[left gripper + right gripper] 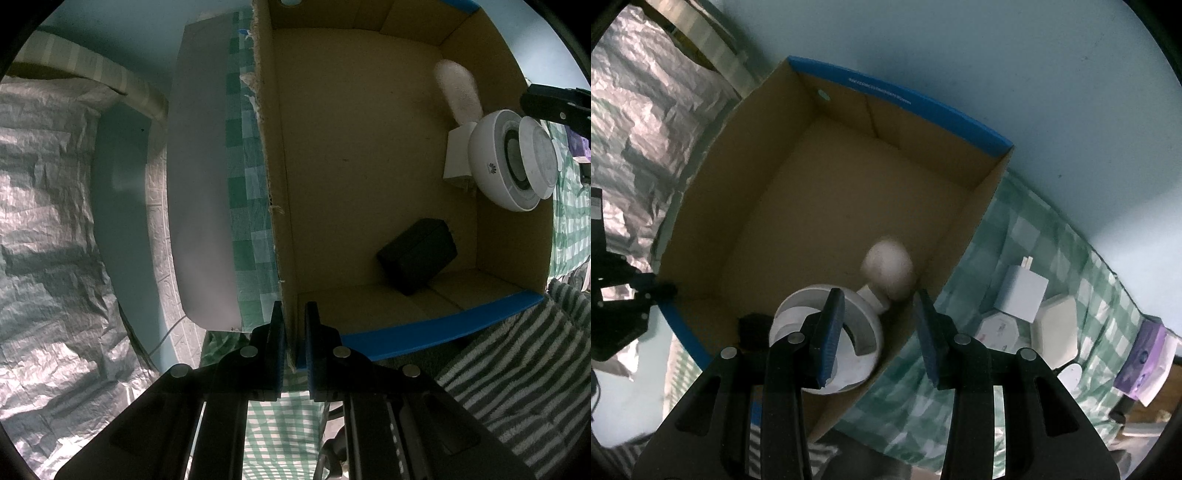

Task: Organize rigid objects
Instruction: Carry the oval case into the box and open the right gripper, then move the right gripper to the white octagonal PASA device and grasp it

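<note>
Cardboard box wall pinched by left claw; right claw spread, half-hiding white speaker.

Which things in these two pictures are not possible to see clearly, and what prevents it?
- Black box: in the right wrist view, mostly behind the right gripper's finger.
- White round device: right wrist view, partly covered by that finger; its small logo in the left view is unreadable.
- White bulb-shaped object: blurred.
- Printing on the carton's blue rim: too small.
- Purple box: distorted near the frame edge.
</note>
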A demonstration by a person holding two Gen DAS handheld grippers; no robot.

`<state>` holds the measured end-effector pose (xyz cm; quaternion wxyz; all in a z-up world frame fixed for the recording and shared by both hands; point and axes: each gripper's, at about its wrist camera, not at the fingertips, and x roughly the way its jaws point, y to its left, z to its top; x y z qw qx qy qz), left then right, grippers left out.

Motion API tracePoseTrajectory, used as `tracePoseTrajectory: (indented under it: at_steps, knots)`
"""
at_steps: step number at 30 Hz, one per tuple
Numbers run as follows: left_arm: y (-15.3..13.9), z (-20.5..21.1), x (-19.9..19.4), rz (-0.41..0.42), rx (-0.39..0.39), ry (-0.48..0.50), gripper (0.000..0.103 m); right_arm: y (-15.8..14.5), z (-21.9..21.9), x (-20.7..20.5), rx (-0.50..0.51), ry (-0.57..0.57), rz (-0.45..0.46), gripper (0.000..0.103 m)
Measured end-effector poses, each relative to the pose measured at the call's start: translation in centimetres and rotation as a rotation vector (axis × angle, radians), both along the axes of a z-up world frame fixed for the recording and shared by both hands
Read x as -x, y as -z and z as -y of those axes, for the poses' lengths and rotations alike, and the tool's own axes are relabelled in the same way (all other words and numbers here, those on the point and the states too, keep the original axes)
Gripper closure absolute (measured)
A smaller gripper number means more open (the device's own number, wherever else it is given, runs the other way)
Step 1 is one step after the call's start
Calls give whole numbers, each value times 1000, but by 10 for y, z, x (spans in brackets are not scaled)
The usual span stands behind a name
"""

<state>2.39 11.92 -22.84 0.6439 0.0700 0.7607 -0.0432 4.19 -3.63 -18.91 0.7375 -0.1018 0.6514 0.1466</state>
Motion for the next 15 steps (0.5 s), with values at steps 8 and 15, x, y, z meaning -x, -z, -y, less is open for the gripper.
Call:
tracePoseTrajectory:
  at_steps: [8, 15]
  knots:
    - [0, 0, 0, 2, -2, 3, 95, -3, 2, 3, 1, 2, 1, 63]
    - [1, -1, 1, 3, -5, 3, 95, -7, 6, 6, 11, 8, 9, 54]
